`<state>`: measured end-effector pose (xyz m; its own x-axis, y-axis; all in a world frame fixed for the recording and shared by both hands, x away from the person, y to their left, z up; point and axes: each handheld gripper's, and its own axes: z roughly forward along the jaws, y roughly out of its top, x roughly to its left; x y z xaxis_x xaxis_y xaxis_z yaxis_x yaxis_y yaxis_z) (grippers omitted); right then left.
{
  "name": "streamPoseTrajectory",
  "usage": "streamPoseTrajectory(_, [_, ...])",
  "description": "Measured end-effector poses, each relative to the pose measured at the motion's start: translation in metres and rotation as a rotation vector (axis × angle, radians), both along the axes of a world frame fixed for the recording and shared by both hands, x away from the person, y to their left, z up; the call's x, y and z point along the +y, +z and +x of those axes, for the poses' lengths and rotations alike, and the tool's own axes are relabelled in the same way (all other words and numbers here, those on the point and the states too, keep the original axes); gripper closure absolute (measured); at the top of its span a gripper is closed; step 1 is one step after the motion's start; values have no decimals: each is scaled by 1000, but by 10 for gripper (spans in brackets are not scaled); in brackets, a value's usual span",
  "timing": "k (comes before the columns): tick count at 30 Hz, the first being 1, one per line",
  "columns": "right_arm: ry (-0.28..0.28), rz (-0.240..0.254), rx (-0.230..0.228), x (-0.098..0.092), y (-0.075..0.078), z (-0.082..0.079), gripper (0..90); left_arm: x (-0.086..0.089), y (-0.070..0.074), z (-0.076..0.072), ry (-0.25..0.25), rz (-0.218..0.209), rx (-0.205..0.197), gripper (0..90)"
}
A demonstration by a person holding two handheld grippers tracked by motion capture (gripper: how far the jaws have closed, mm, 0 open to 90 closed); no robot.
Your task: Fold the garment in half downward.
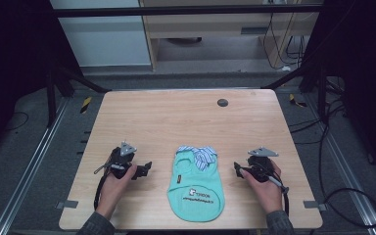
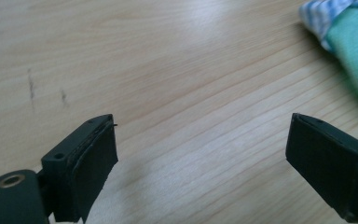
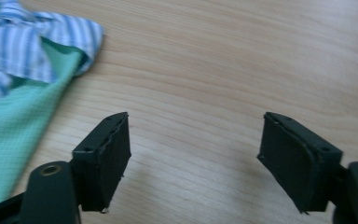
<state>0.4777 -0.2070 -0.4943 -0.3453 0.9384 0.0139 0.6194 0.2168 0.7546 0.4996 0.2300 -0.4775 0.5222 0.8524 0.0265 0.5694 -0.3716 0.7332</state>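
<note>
A small mint-green garment [image 1: 196, 188] with a blue-and-white striped collar [image 1: 198, 152] lies flat on the wooden table [image 1: 186, 117], near its front edge, with dark print on its lower part. My left gripper [image 1: 144, 170] rests on the table to the garment's left, jaws wide apart and empty. In the left gripper view the gripper [image 2: 200, 163] faces bare wood, with the garment [image 2: 354, 51] at the upper right. My right gripper [image 1: 236, 168] sits to the garment's right, also open and empty. The right gripper view has its gripper [image 3: 193, 158] over wood and the garment [image 3: 18, 93] at the left.
A small dark round disc [image 1: 222, 102] is set in the table near its far edge. Cables trail off the table's right side onto the grey floor [image 1: 342, 161]. Metal frame rails run along both sides.
</note>
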Motion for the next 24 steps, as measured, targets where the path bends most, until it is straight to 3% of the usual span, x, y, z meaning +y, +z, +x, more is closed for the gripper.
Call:
streamPoseTrajectory(3, [60,-23,-1,7,14,2,321,-9,11,7,-49,29,3,84])
streamPoseTrajectory(6, [127,-32,12,17,30,8,361,-19,22,16,-103,-13,26,84])
streamPoseTrajectory(9, [182,-28,33,23,40,18,403,-27,28,23,-130,-17,42,136])
streamPoseTrajectory(17, [243,-66,66,31,54,43,515,-50,31,36,-179,12,54,190])
streamPoseTrajectory(24, [283,-43,101,43,55,64,638,-65,40,62,-186,5,72,271])
